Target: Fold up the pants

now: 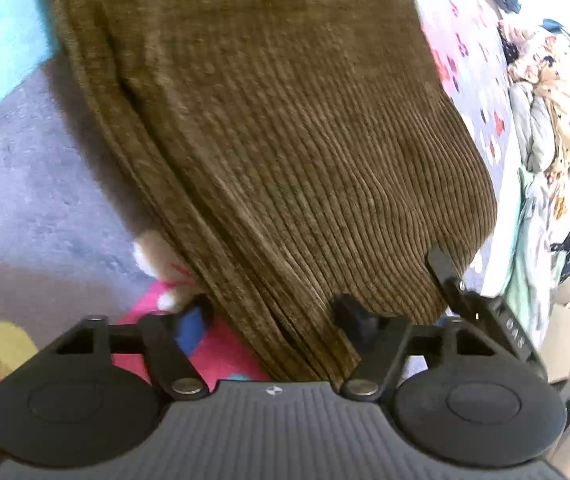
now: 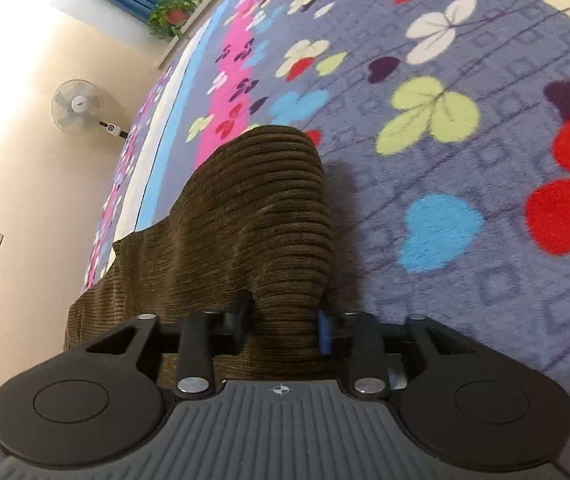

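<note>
The olive-brown corduroy pants point(image 1: 285, 128) lie folded in layers on the grey carpet with bright flower and butterfly shapes point(image 2: 465, 184), their stacked edges stepping down toward the left in the left wrist view. The left gripper point(image 1: 273, 316) straddles the near edge of the fabric, one finger pressed on top of the cloth and the other down beside the fold, though I cannot tell whether it truly pinches. The right gripper point(image 2: 283, 322) is clenched on a raised hump of the same corduroy, bunched between its black and blue-tipped fingers point(image 2: 323, 330).
</note>
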`<move>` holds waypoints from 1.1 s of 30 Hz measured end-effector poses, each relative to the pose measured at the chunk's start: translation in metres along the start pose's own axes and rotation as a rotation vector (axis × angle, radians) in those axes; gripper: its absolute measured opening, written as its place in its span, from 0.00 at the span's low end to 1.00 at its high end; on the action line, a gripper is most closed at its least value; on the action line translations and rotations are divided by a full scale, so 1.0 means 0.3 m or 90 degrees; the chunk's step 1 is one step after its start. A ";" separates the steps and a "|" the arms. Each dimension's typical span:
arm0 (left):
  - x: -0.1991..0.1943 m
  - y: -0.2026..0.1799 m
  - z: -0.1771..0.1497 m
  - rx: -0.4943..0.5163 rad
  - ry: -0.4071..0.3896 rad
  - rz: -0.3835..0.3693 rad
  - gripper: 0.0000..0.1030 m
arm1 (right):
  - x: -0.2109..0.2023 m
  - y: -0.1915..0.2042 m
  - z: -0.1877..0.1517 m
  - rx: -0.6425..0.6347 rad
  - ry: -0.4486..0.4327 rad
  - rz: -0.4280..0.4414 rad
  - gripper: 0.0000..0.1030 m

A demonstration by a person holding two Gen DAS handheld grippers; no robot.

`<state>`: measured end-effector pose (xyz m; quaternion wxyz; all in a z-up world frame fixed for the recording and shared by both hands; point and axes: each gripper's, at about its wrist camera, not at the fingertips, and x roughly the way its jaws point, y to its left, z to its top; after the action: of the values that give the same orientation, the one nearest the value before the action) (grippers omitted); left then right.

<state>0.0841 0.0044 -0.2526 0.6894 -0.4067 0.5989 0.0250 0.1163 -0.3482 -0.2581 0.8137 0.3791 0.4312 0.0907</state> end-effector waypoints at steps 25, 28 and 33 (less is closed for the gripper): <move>-0.435 0.269 0.575 -0.110 -0.023 -0.390 0.32 | 0.257 1.350 0.039 -0.298 0.030 -0.049 0.19; -0.482 0.383 0.738 -0.143 -0.057 -0.384 0.32 | 0.466 1.528 -0.048 -0.344 0.062 -0.055 0.19; -0.435 0.616 0.977 -0.225 -0.034 -0.346 0.32 | 0.881 1.700 -0.193 -0.364 0.123 -0.121 0.19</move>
<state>0.1871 0.3599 -0.2543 0.6052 -0.6642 0.4364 -0.0457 0.3246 0.1633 -0.0905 0.8473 0.0822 0.4972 0.1676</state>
